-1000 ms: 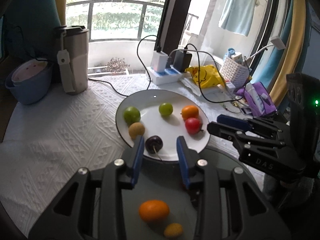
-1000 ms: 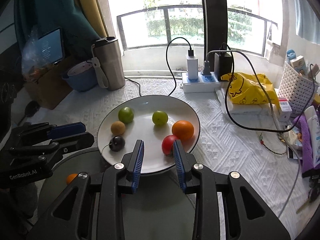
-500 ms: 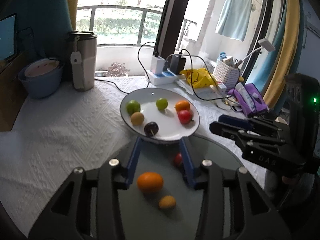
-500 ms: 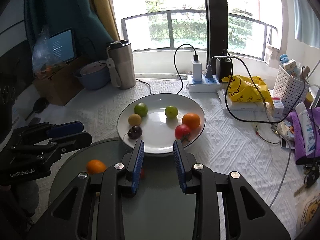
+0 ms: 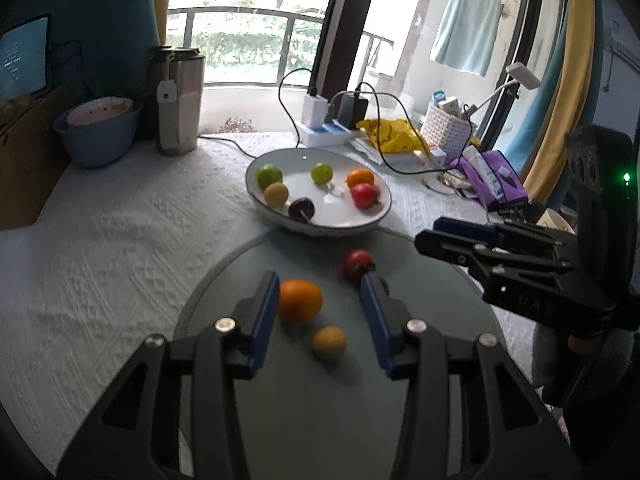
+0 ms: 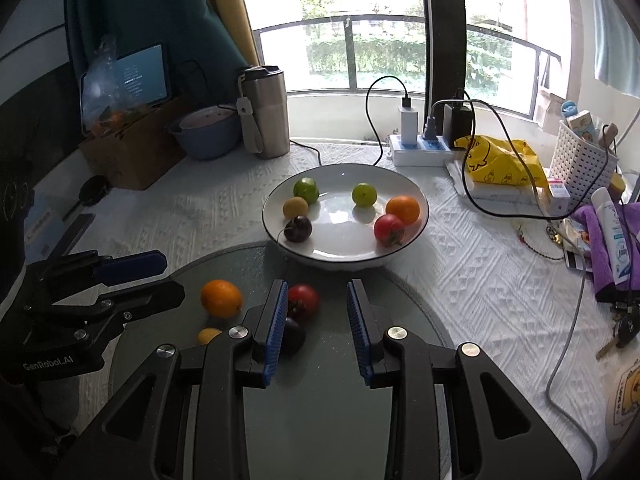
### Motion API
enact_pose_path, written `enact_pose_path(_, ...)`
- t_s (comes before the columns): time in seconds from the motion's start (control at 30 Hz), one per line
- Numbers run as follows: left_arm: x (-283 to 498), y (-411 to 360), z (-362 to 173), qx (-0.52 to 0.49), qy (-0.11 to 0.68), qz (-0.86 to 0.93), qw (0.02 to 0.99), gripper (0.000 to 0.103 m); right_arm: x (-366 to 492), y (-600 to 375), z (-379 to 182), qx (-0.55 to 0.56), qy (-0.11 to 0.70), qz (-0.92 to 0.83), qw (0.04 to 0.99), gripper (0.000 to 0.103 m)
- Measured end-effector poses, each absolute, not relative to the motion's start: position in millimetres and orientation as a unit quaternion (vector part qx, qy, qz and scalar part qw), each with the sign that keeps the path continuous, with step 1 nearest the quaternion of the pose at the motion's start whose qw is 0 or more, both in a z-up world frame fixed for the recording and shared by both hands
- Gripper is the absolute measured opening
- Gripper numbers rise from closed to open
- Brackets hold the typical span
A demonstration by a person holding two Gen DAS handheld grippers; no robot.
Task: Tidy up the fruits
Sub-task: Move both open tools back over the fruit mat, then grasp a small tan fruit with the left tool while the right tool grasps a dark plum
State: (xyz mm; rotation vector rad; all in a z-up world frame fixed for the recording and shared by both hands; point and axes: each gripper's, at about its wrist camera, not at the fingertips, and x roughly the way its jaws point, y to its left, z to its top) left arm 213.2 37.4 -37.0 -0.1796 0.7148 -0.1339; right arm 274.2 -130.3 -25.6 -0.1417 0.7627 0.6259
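A white plate (image 6: 408, 240) (image 5: 340, 222) holds several fruits: two green ones, a yellow one, a dark plum (image 6: 298, 229), an orange (image 6: 403, 210) and a red tomato (image 6: 389, 230). On the round glass board (image 6: 320, 392) in front lie an orange (image 5: 300, 300) (image 6: 221, 298), a small yellow fruit (image 5: 329, 343), a red tomato (image 5: 358, 264) (image 6: 303, 300) and a dark plum (image 6: 292, 336), half hidden by my right finger. My left gripper (image 5: 320, 316) is open above the orange and yellow fruit. My right gripper (image 6: 318, 328) is open and empty above the board.
A steel tumbler (image 6: 266, 112) and blue bowl (image 6: 206, 134) stand at the back left. A power strip (image 6: 420, 148) with cables, a yellow bag (image 6: 500, 160), a white basket (image 6: 582, 160) and purple items (image 6: 608, 236) fill the right side. A white textured cloth covers the table.
Both grippers have drawn back from the plate toward me, so the glass board and its loose fruits have come into view. Both stay open.
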Motion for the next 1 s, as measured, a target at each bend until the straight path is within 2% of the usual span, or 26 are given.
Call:
enact_pose_path(0.5, 208, 25, -74, -0.091, 0.391, -0.066, 0.913, 0.045, 267, -124, -56, -0.066, 0.395, 0.327, 0.856, 0.033)
enact_pose_path(1.0, 223, 14, -88, -0.078, 0.417, -0.063, 0.904, 0.044, 278, -114, -78, -0.062, 0.423, 0.337, 0.839, 0.033)
